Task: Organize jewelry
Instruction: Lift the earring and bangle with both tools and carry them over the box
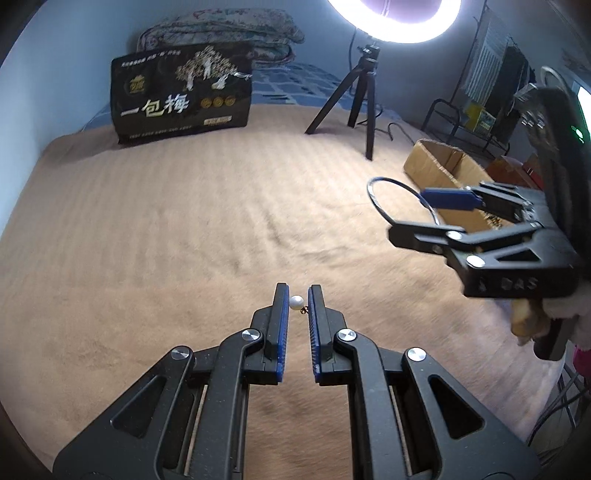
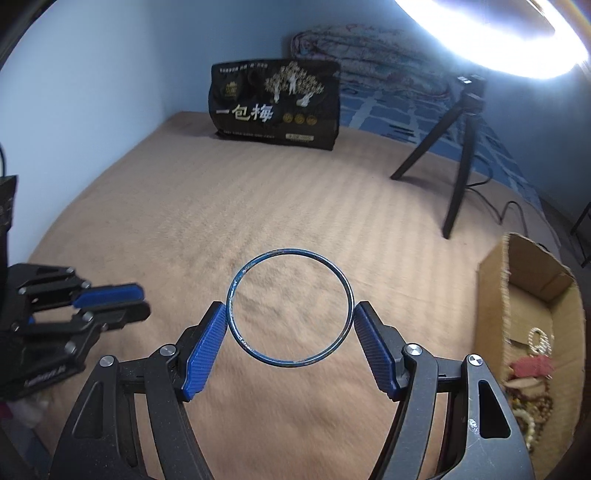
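Observation:
My left gripper [image 1: 298,301] is shut on a small white pearl earring [image 1: 296,302], held between its blue pads above the tan blanket. My right gripper [image 2: 290,314] is shut on a thin blue bangle [image 2: 290,308], pinched by its outer sides and held level above the blanket. In the left wrist view the right gripper [image 1: 410,210] is at the right with the bangle [image 1: 402,201] sticking out leftward. In the right wrist view the left gripper [image 2: 142,299] is at the left edge. A cardboard box [image 2: 532,280] at the right holds several necklaces and beads [image 2: 532,376].
The tan blanket [image 1: 184,229] covers the bed. A black snack bag [image 1: 181,92] stands at the back, with folded quilts [image 1: 221,33] behind it. A black tripod [image 1: 354,99] carrying a ring light [image 1: 395,18] stands at the back right. The box [image 1: 443,173] sits at the right edge.

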`<state>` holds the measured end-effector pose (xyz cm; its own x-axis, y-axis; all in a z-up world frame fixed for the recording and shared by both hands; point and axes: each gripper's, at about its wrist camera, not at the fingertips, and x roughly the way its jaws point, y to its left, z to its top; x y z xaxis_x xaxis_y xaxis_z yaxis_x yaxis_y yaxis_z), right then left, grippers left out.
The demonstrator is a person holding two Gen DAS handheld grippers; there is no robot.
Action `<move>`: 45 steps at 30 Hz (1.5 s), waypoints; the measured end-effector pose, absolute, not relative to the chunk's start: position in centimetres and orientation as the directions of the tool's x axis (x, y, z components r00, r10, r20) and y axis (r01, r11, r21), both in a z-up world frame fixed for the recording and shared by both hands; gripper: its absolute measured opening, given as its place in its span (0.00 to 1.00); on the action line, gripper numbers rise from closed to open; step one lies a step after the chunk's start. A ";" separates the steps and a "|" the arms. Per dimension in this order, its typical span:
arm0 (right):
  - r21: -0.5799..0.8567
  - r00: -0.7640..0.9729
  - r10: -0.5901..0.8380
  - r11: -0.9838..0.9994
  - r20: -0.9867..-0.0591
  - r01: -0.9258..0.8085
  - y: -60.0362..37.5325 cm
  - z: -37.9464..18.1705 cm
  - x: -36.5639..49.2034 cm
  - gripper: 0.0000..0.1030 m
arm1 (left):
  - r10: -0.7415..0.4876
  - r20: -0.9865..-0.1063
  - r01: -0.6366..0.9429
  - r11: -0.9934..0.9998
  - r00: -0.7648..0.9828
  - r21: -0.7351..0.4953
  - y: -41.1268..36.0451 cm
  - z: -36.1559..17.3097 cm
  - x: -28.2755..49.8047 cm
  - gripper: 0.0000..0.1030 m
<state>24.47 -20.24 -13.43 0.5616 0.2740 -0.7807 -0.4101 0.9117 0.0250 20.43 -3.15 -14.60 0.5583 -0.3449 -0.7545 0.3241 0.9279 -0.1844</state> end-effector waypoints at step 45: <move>-0.026 0.659 0.028 0.997 -0.751 -0.072 -41.9 -10.7 25.9 0.68 | -0.511 -0.691 0.542 0.816 0.512 -0.201 -26.5 -9.7 29.7 0.09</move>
